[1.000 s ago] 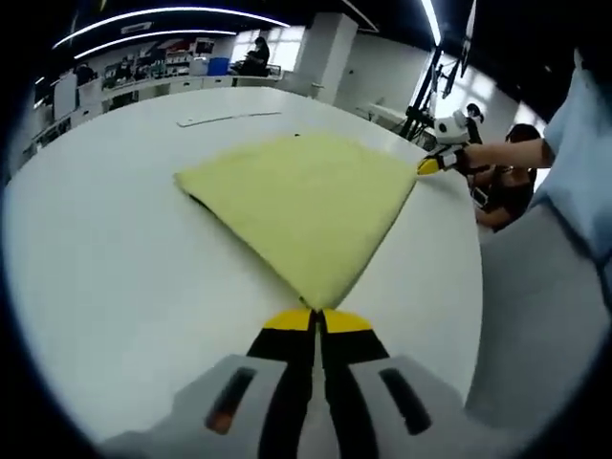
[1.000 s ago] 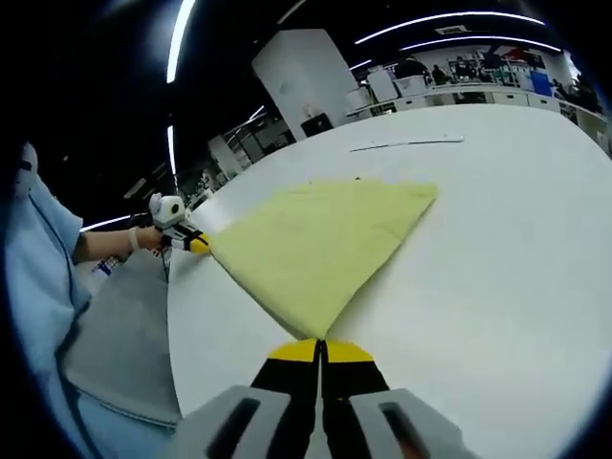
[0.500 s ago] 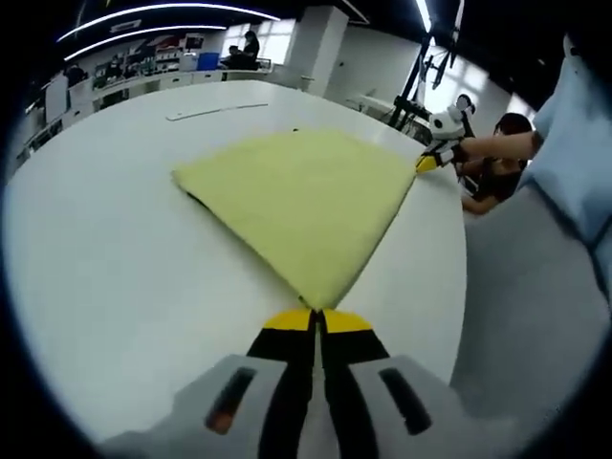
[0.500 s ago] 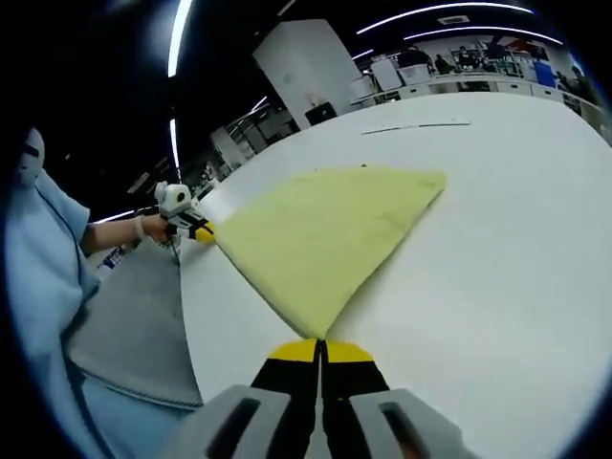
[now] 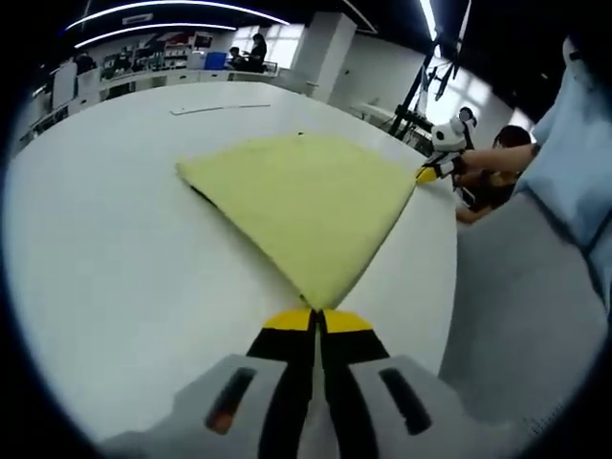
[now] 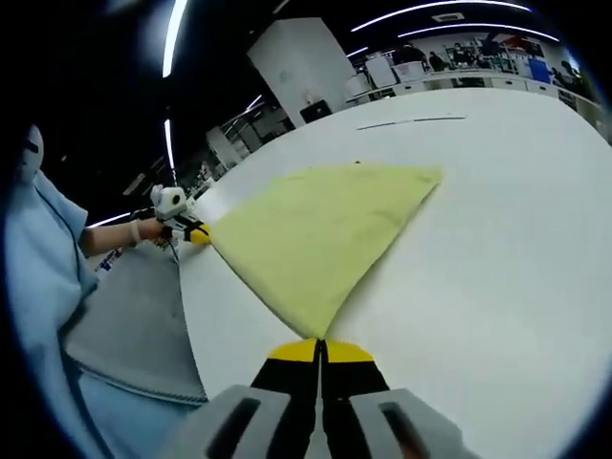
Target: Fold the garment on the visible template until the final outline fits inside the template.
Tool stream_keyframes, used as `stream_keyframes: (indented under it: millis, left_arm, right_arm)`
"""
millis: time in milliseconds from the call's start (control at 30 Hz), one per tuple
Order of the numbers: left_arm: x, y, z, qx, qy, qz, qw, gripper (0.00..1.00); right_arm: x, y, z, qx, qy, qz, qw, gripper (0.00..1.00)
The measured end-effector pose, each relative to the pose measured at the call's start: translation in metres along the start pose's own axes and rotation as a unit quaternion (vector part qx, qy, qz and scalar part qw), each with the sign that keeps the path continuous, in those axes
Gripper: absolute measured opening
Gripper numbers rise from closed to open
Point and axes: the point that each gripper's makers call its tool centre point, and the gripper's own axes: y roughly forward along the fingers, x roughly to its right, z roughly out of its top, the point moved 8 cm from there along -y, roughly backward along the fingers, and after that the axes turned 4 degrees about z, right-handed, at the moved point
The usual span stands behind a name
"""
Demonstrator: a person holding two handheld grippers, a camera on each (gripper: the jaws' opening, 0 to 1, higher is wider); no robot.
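We see the yellow garment (image 5: pixel 306 206) lying flat on the white tabletop (image 5: pixel 105 249), folded into a broad wedge. Our left hand-held gripper (image 5: pixel 316 321) has its jaws pressed together on the near corner of the garment, and our right hand-held gripper (image 6: pixel 320 351) is clamped the same way on the opposite corner. A thin dark line (image 6: pixel 411 121) marks the tabletop beyond the cloth.

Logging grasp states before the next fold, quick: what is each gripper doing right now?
Left gripper: shut on a corner of the yellow garment.
Right gripper: shut on another corner of the yellow garment.
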Motion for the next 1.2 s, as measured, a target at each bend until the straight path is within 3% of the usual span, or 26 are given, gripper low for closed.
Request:
stream_keyframes:
  millis: [633, 833, 967, 1067, 1200]
  left_arm:
    - [0.002, -0.003, -0.005, 0.013, -0.027, 0.004, 0.9996, 0.01]
    - [0.003, -0.009, -0.010, 0.004, -0.028, 0.011, 0.9996, 0.00]
    - [0.003, -0.015, -0.008, 0.016, -0.033, 0.030, 0.9989, 0.13]
    - [0.002, -0.020, -0.002, 0.030, -0.025, 0.051, 0.9979, 0.26]
    - [0.003, -0.024, 0.009, 0.055, -0.027, 0.073, 0.9954, 0.47]
  right_arm:
    - [0.002, 0.001, -0.002, 0.010, 0.010, -0.013, 0.9998, 0.00]
    - [-0.001, -0.005, 0.002, 0.016, 0.004, -0.011, 0.9998, 0.00]
    - [-0.003, -0.011, 0.008, 0.026, -0.005, -0.013, 0.9996, 0.00]
    - [-0.006, -0.017, 0.014, 0.034, -0.021, -0.021, 0.9990, 0.06]
    - [-0.007, -0.020, 0.020, 0.047, -0.031, -0.039, 0.9977, 0.31]
